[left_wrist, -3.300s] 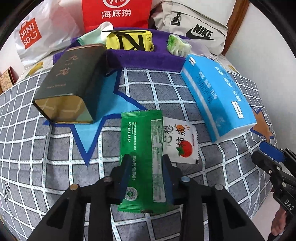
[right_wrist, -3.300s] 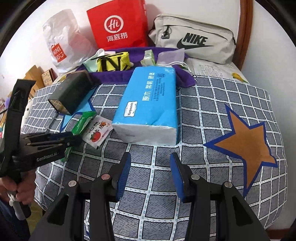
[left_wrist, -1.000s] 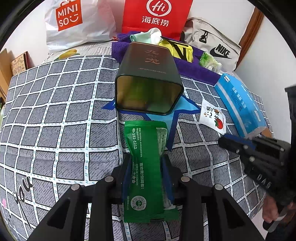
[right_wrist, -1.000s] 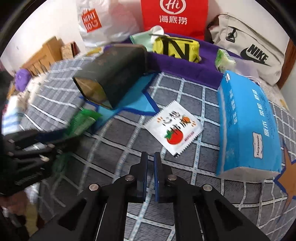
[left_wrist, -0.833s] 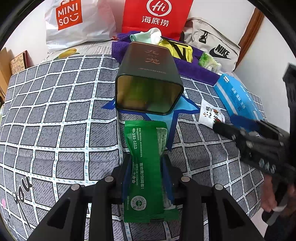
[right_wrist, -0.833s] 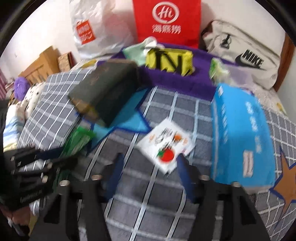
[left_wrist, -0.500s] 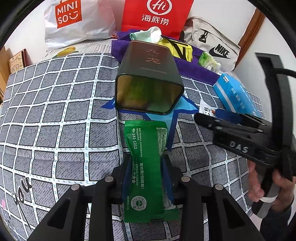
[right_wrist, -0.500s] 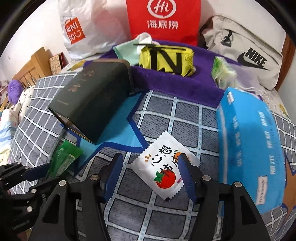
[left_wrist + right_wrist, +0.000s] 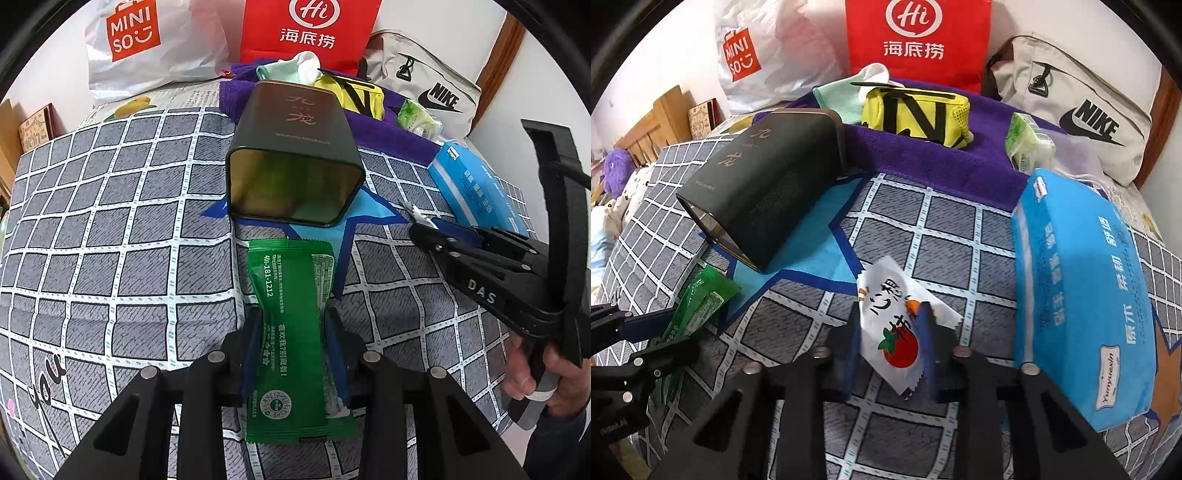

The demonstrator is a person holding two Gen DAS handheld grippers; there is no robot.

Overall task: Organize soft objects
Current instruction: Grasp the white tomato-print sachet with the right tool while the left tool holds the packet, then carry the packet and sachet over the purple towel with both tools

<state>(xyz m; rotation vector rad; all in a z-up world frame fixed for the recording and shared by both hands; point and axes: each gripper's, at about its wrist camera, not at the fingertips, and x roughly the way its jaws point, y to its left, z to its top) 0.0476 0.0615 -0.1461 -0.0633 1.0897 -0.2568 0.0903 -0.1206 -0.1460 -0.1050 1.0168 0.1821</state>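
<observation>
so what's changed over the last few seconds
The right claw moved left from in front of the blue tissue pack to the white tomato sachet, shut empty on the way, reopened, and now straddles the sachet, whose far end tilts up; a firm grip can't be confirmed. The left claw carried the green packet to the open mouth of the dark tin. Tin and tissue pack stayed put.

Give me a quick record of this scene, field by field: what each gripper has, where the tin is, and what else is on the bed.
left gripper: shut on green packet
right gripper: closing around white tomato packet, fingers at its sides
tin: lying on its side, open end facing the green packet
blue tissue pack: right of the white tomato packet
purple towel: behind the tin, yellow pouch on it
surface: checked bedspread
</observation>
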